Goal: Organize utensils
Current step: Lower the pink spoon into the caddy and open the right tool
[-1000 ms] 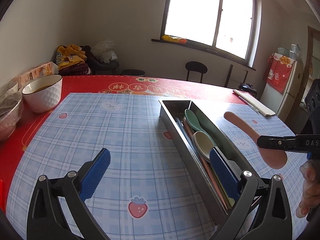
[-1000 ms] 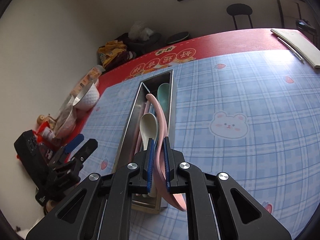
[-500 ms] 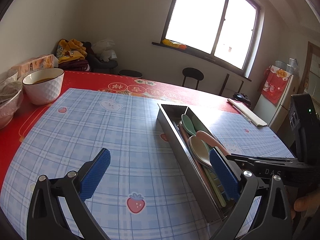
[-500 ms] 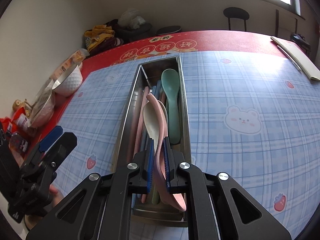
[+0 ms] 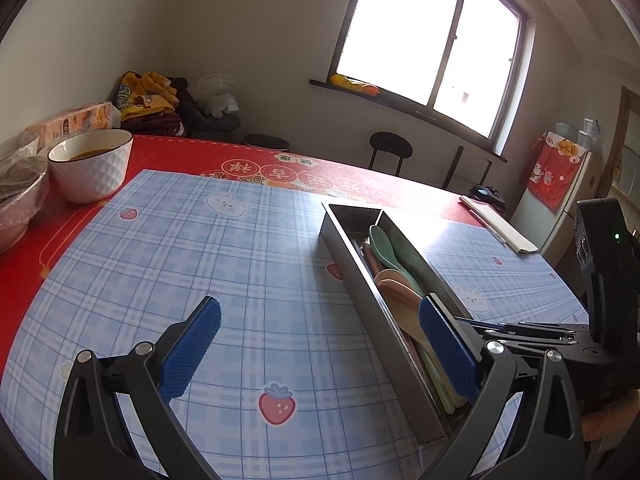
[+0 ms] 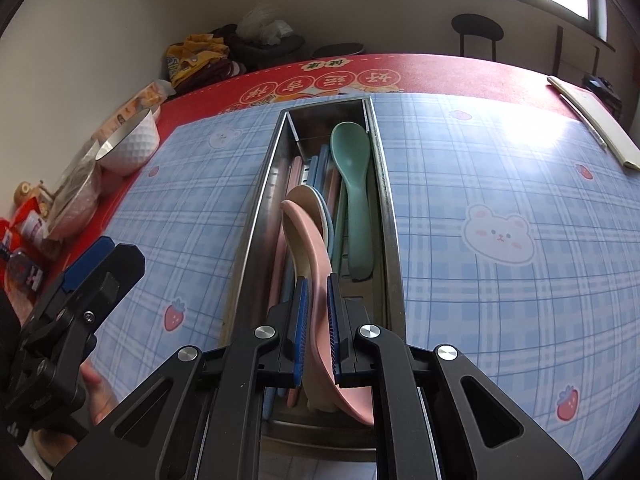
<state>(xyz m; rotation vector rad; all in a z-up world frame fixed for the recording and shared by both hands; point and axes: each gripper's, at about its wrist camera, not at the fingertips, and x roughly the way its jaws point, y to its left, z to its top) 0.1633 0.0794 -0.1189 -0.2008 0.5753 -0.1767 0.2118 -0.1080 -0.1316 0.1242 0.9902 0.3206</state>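
A long steel utensil tray lies on the blue checked mat and holds a green spoon, a cream spoon and several chopsticks. My right gripper is shut on a pink spoon, held low inside the tray over the other utensils. The tray and the pink spoon also show in the left wrist view. My left gripper is open and empty above the mat, its right finger beside the tray's near end.
A white bowl and a plastic-covered bowl stand at the table's left edge, with snack packets behind. A flat cream case lies at the far right. Stools stand beyond the table.
My right gripper has carried the pink spoon from beside the tray to over it and down into it. The left gripper has stayed open in about the same place.
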